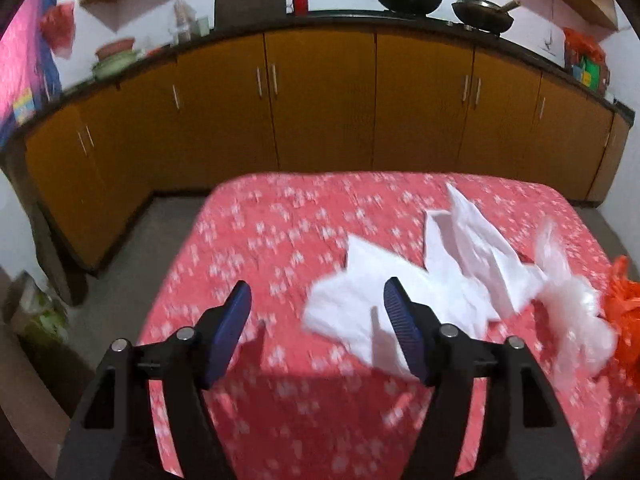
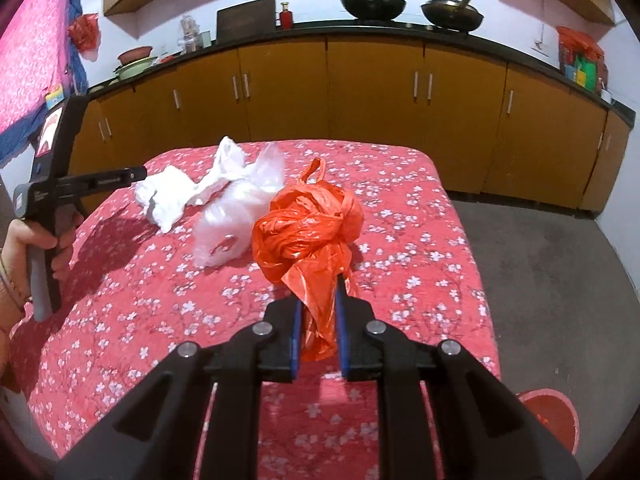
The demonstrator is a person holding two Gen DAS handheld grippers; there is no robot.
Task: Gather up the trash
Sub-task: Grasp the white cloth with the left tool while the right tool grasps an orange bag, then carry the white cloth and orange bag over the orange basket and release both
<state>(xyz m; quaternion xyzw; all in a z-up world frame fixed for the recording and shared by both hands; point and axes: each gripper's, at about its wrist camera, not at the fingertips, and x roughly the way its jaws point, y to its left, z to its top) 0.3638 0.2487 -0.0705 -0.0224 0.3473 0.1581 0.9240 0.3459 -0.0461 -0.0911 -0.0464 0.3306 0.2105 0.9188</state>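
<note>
Crumpled white paper (image 1: 360,300) lies on the table with the red flowered cloth (image 1: 280,232). A clear plastic bag (image 1: 568,304) lies to its right, and an orange plastic bag (image 1: 624,312) shows at the frame's edge. My left gripper (image 1: 320,316) is open just left of the paper, whose edge reaches past the right finger (image 1: 404,332). In the right wrist view my right gripper (image 2: 318,300) is shut on a tail of the orange plastic bag (image 2: 304,224). The clear plastic bag (image 2: 236,208) and the white paper (image 2: 172,196) lie behind it. The left gripper (image 2: 136,174) reaches the paper.
A red bucket (image 2: 552,412) stands on the grey floor (image 2: 540,260) to the right of the table (image 2: 420,208). Orange-brown cabinets (image 2: 360,92) run along the far wall, with woks and bowls on the counter. A person's hand (image 2: 40,240) holds the left gripper's handle.
</note>
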